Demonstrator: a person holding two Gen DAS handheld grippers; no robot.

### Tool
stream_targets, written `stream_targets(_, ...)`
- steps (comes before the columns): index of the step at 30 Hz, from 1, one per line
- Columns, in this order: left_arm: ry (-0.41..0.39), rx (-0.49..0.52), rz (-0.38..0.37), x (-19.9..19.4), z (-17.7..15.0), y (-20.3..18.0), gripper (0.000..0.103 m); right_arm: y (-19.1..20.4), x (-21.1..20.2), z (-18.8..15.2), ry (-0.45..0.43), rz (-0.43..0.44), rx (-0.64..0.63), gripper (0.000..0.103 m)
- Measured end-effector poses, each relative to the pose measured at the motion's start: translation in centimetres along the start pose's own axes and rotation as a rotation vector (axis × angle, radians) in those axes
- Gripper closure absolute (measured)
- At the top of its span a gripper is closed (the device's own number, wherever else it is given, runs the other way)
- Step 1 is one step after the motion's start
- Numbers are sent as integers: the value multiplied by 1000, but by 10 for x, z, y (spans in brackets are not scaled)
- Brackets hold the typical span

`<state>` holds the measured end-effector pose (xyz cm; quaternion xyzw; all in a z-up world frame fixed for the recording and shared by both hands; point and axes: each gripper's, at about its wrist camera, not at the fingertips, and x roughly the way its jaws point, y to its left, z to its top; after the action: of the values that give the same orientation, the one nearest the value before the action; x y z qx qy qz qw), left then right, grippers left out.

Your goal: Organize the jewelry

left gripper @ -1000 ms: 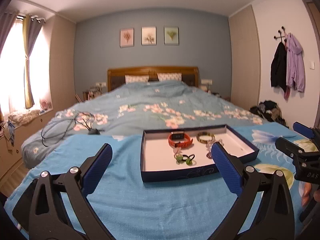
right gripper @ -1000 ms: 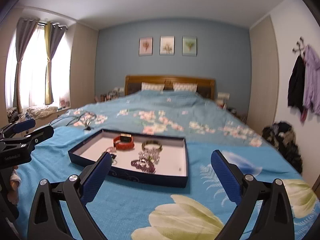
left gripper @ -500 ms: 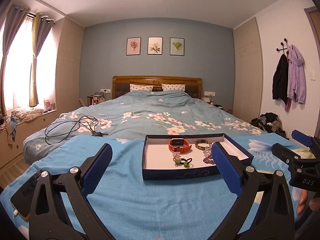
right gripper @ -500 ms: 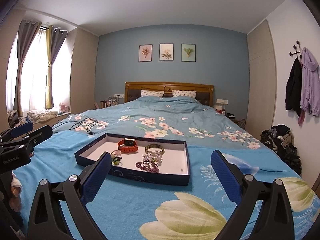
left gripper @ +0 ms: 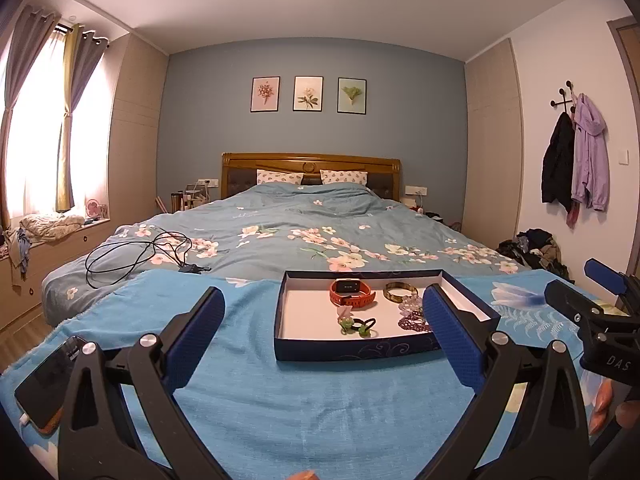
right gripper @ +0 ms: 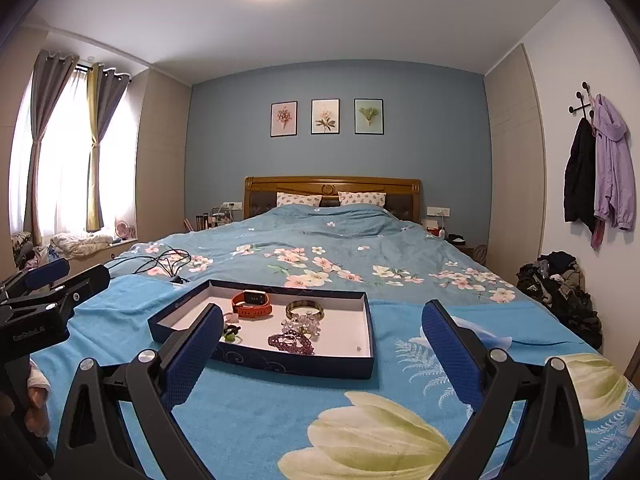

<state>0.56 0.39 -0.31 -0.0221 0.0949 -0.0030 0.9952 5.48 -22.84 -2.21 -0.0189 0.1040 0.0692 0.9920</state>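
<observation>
Here both tongs, left point(left gripper: 322, 330) and right point(right gripper: 322, 338), gape wide, empty, before the jewelry tray point(right gripper: 320, 366).

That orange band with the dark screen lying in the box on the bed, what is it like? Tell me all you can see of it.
The orange wristband with a dark rectangular screen looks like a rubbery fitness watch. Its strap is closed into a loop and it lies flat, screen facing up, on the pale floor of the shallow dark blue box, toward the far wall. A gold-coloured bangle lies to its right, apart from it. Nothing holds it; both grippers hang short of the box, jaws open.
</observation>
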Motion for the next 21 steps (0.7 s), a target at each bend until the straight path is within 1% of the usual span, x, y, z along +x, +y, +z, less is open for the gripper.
stream_targets(12,31,-15,-12,13,-5,-1,5,-1,0,0,1,4,5,7)
stream_targets(21,30,-14,-9,14,-6,0,5,-1,1,0,1,3,4,7)
